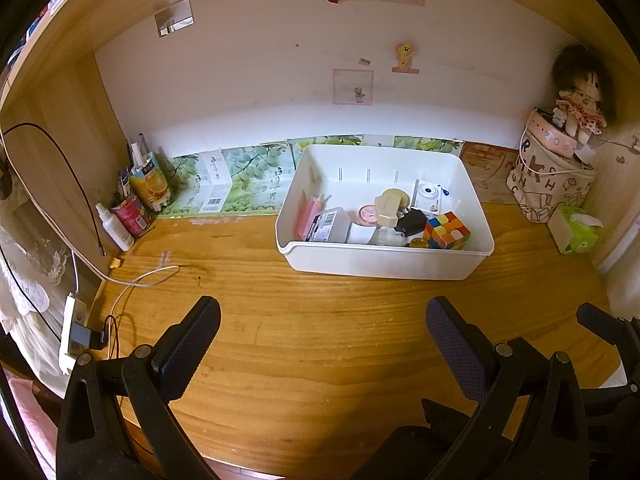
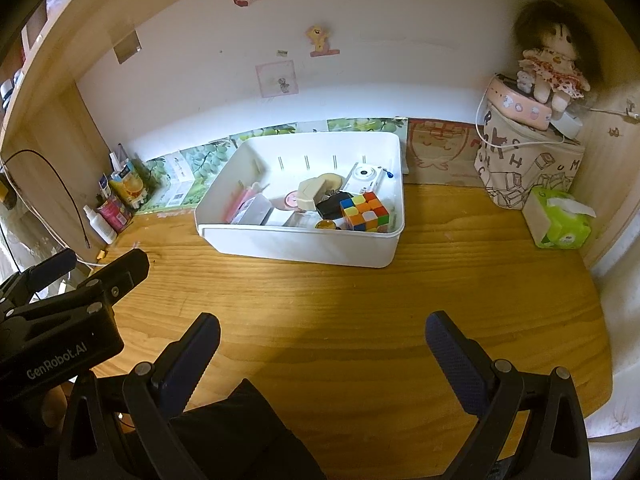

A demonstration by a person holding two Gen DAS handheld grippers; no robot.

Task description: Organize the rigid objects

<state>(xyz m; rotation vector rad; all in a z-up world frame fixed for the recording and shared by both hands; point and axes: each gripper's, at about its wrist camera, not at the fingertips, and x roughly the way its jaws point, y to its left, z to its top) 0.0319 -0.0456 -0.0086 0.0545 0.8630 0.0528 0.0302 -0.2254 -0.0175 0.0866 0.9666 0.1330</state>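
Task stage: it seems to be near the end. The small rigid things are all gathered in the white bin (image 1: pixel 384 256), and I see no loose small thing on the open part of the desk (image 1: pixel 320 340).

White bin: it stands on the desk toward the back wall, in front of both cameras and well apart from both grippers.

Contents of the bin: a colourful puzzle cube (image 1: pixel 447 231) in the front right corner, a white toy camera (image 1: pixel 428 194) behind it, a black small object (image 1: pixel 412 222) just beside the cube, a beige block (image 1: pixel 388 206) in the middle, a round pink tin (image 1: pixel 369 215), a clear box with a barcode label (image 1: pixel 328 226) and a pink flat thing (image 1: pixel 306 216) at the left wall. They lie in a loose heap, not in rows.

Left hand-held gripper (image 1: pixel 322 336): its fingers stand wide apart with nothing between them; it hovers over the bare desk, near the front edge.

Right hand-held gripper (image 2: pixel 322 344): also spread wide and empty, over the front of the desk, just beside the left one.

Things at the edges: a spray bottle (image 1: pixel 116 228) and cans at the back left, a fabric storage box (image 1: pixel 548 184) with a doll (image 1: pixel 580 100) at the back right, a green tissue pack (image 1: pixel 574 228) beside it. They look like the usual furniture of the desk, not part of the task, but I cannot be sure.

What is left: in my judgement little or nothing; maybe to put the heap in better order.
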